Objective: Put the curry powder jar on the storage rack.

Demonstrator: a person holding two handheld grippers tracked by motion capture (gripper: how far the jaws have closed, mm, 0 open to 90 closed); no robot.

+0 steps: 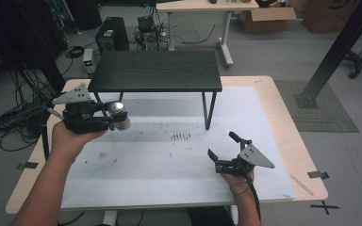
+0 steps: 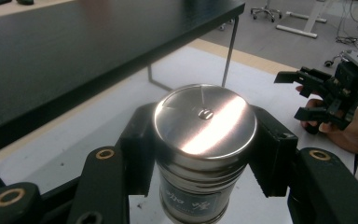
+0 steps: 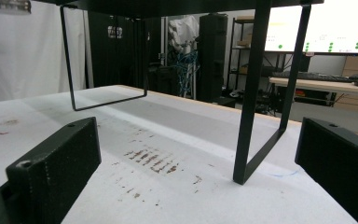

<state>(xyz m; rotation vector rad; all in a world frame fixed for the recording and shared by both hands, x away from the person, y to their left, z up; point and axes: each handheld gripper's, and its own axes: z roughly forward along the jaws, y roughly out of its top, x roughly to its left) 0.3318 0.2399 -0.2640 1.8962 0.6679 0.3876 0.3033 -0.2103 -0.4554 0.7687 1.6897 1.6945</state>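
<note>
My left gripper (image 1: 118,117) is shut on a silver metal can (image 1: 119,115), held off the table at the left, just in front of the black shelf's left leg. In the left gripper view the can (image 2: 200,140) sits between the two black jaws, its shiny lid facing the camera and a dark label low on its side. My right gripper (image 1: 224,146) is open with nothing between its jaws, low over the white mat at the right front. The left gripper view also shows it (image 2: 303,95) farther off, in a hand. Its pads (image 3: 56,172) frame the shelf leg ahead.
A low black shelf (image 1: 155,70) on thin metal legs (image 1: 208,110) stands at the back of the white mat (image 1: 169,160). Brown smudges (image 1: 181,136) mark the mat's middle. The wooden table (image 1: 287,136) edge lies to the right. Cables and equipment cover the floor behind.
</note>
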